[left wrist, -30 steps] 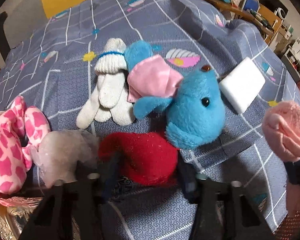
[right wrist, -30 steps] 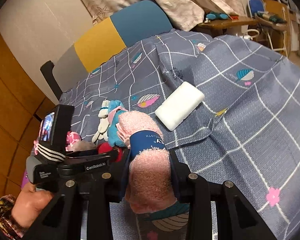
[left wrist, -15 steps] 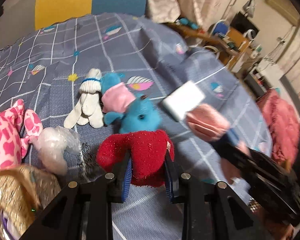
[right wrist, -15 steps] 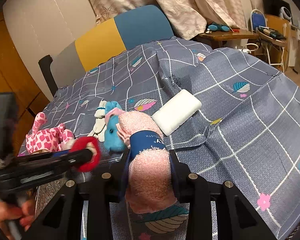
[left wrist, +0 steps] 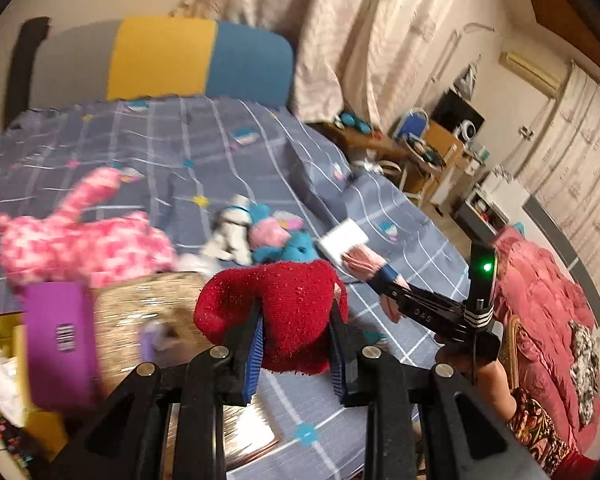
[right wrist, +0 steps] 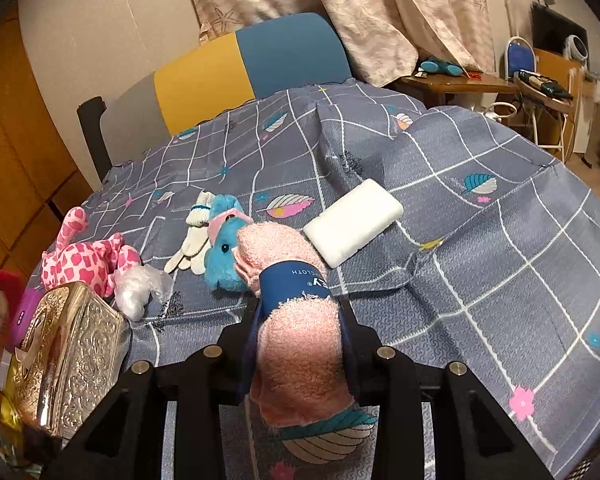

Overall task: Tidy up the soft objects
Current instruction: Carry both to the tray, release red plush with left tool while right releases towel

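My left gripper (left wrist: 296, 344) is shut on a red fuzzy sock (left wrist: 276, 308), held up in the air above the bed's near edge. My right gripper (right wrist: 300, 340) is shut on a rolled pink towel (right wrist: 296, 328) with a blue paper band, and it shows in the left wrist view (left wrist: 370, 270) too. On the grey patterned bedspread (right wrist: 480, 248) lie a blue plush toy (right wrist: 222, 256), white gloves (right wrist: 194, 240), a pink spotted plush (right wrist: 88, 260), a crumpled clear plastic bag (right wrist: 140, 288) and a white sponge block (right wrist: 354, 226).
A gold embossed tin (right wrist: 68, 356) stands at the bed's near left corner, with a purple object (left wrist: 60, 336) beside it. A yellow and blue headboard (right wrist: 252, 68), curtains, a side table (right wrist: 452, 80) and a pink quilt (left wrist: 540, 300) ring the bed.
My left gripper closed on the red sock, lifted it off the bedspread and swung back and left over the gold tin. The right gripper kept its hold on the towel and hardly moved.
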Demonstrator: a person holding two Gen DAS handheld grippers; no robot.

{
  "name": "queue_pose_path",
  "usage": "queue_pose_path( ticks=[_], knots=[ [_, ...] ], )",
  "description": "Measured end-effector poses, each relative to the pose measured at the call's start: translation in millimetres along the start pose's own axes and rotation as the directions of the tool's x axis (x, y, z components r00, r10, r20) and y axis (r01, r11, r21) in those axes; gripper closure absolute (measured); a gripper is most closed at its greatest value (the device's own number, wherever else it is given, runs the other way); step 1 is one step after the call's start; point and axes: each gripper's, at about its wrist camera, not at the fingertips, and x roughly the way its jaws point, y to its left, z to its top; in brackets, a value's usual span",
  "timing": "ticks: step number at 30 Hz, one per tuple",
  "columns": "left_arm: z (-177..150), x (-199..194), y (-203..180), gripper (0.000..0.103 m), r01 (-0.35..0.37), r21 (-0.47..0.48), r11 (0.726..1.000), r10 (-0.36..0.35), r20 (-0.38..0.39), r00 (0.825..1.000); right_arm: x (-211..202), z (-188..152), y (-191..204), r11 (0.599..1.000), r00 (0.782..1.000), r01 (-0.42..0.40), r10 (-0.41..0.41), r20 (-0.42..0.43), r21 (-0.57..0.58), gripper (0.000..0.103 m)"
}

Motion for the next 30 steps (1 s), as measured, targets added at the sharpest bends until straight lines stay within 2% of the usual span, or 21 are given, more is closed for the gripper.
queue_pose_path(
  ticks=[7, 12, 16, 20, 25, 27, 28, 29, 30],
  knots=[
    [-18, -53, 59, 0.076, -0.075, -0.123, 0.990, 0.083, 0.058, 0.995, 5, -7, 6, 1.000, 1.000, -0.002, 0.002, -0.016, -0.017, 0.066],
    [-45, -87, 113, 0.076, -0.153, -0.223, 0.963, 0.169, 0.056, 0.984, 4, -11, 11, 0.999, 1.000, -0.012, 0.012, 0.003, -0.034, 0.066],
    [-68, -101, 153, 0.076, -0.209, -0.281, 0.937, 0.223, 0.019, 0.975, -4, -18, 17, 0.999, 0.999, -0.009, 0.010, 0.031, -0.031, 0.066],
    [-97, -95, 181, 0.075, -0.270, -0.279, 0.921, 0.261, -0.072, 0.963, -26, -24, 35, 0.999, 0.997, -0.018, 0.021, 0.068, -0.051, 0.066],
    [-124, -70, 205, 0.074, -0.239, -0.311, 0.920, 0.200, -0.153, 0.968, -63, -28, 78, 0.991, 0.988, -0.068, 0.083, 0.129, -0.117, 0.066],
    [-129, -59, 206, 0.068, -0.240, -0.290, 0.927, 0.190, -0.189, 0.963, -74, -29, 98, 0.984, 0.983, -0.101, 0.122, 0.137, -0.147, 0.066],
    [-132, -56, 205, 0.059, -0.246, -0.289, 0.925, 0.194, -0.198, 0.961, -81, -31, 111, 0.979, 0.980, -0.122, 0.145, 0.138, -0.164, 0.066],
    [-134, -56, 205, 0.053, -0.245, -0.290, 0.925, 0.192, -0.197, 0.961, -85, -32, 122, 0.974, 0.977, -0.139, 0.165, 0.139, -0.179, 0.066],
    [-135, -58, 206, 0.050, -0.238, -0.293, 0.926, 0.188, -0.189, 0.964, -89, -34, 131, 0.969, 0.974, -0.152, 0.180, 0.136, -0.193, 0.066]
  ],
)
